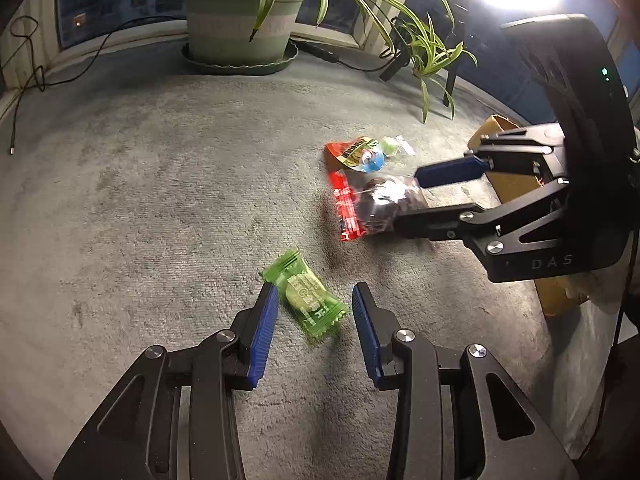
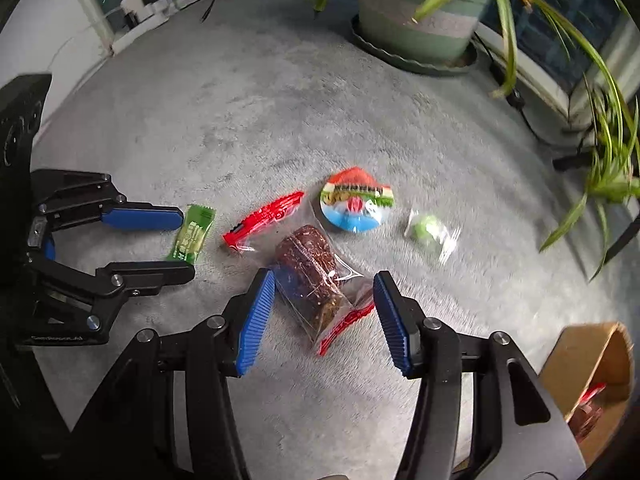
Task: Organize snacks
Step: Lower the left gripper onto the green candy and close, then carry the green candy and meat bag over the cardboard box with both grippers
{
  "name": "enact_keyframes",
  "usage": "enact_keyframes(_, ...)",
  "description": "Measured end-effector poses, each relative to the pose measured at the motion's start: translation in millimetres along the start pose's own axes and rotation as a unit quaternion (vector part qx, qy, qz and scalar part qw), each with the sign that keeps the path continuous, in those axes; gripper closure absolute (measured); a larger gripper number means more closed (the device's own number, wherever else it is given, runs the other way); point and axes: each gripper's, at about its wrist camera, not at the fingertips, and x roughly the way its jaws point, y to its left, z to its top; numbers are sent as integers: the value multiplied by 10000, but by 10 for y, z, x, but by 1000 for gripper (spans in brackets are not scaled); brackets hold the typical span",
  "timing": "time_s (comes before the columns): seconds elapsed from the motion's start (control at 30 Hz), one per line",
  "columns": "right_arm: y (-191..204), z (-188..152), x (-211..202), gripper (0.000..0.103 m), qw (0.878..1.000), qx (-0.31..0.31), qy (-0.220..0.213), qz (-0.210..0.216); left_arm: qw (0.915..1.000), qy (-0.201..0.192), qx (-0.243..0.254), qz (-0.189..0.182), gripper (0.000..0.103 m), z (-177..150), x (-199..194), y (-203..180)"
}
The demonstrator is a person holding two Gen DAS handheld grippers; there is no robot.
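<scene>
Our left gripper (image 1: 315, 310) spread wide around one green candy (image 1: 306, 298), our right gripper (image 2: 325, 312) spread wide around one brown cake bag (image 2: 316, 280), two more snacks past them, round packet (image 2: 356, 200), small green sweet (image 2: 430, 232), one cardboard box (image 2: 592, 364) at the right edge, bare carpet (image 1: 160, 184) left, one plant pot (image 1: 240, 16) far back.

The cardboard box (image 2: 592, 364) is cut off; its contents stay unclear.

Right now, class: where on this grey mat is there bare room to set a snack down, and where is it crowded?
Bare: the wide stretch of grey mat between the plant pot and the snacks. Crowded: around the brown cake packet, round candy, green candy and cardboard box.
</scene>
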Motion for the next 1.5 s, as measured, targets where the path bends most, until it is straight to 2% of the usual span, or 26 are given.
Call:
enact_keyframes(0.03, 27, 12, 1, 36, 9999, -96, 10, -40, 10000, 6, -3, -7, 66, 2, 4, -4)
enact_keyframes(0.17, 84, 70, 73, 36, 9991, -381, 169, -124, 10000, 8, -33, -37, 66, 24, 17, -14)
enact_keyframes(0.3, 21, 80, 101, 36, 9998, -19, 173, 90, 10000, 18, -37, -16, 66, 25, 19, -4)
enact_keyframes(0.4, 1, 33, 99, 44, 9994, 298, 126, 107, 10000, 25, 10, -43, 66, 39, 44, -17)
enact_keyframes(0.5, -88, -77, 63, 45, 9964, 836, 26, 171, 9998, 37, 73, -166, 66, 63, 87, -58)
enact_keyframes(0.6, -170, -170, 30, 47, 9918, 1233, -66, 319, 9992, 84, 365, -103, 66, 109, 139, -159)
enact_keyframes(0.7, -188, -243, 28, 49, 9917, 1259, -42, 271, 9981, 126, 601, 55, 66, 128, 177, -240)
enact_keyframes(0.73, -186, -263, 27, 52, 9919, 1250, -54, 209, 9977, 129, 654, 129, 69, 123, 180, -256)
enact_keyframes(0.87, -190, -289, 10, 55, 9907, 1332, -96, 242, 9967, 100, 752, 292, 77, 91, 180, -290)
enact_keyframes(0.93, -183, -292, -6, 61, 9905, 1345, -129, 257, 9960, 105, 797, 384, 83, 99, 191, -298)
enact_keyframes(1.03, -187, -250, 1, 66, 9899, 1382, -212, 233, 9968, 83, 722, 326, 83, 87, 160, -240)
enact_keyframes(1.23, -190, -266, -72, 67, 9877, 1495, -346, 296, 9988, -92, 392, 278, 84, 64, 47, -104)
enact_keyframes(1.5, -142, -366, -356, 67, 9848, 1570, -627, 406, 9990, -282, 282, 209, 84, 64, -118, -79)
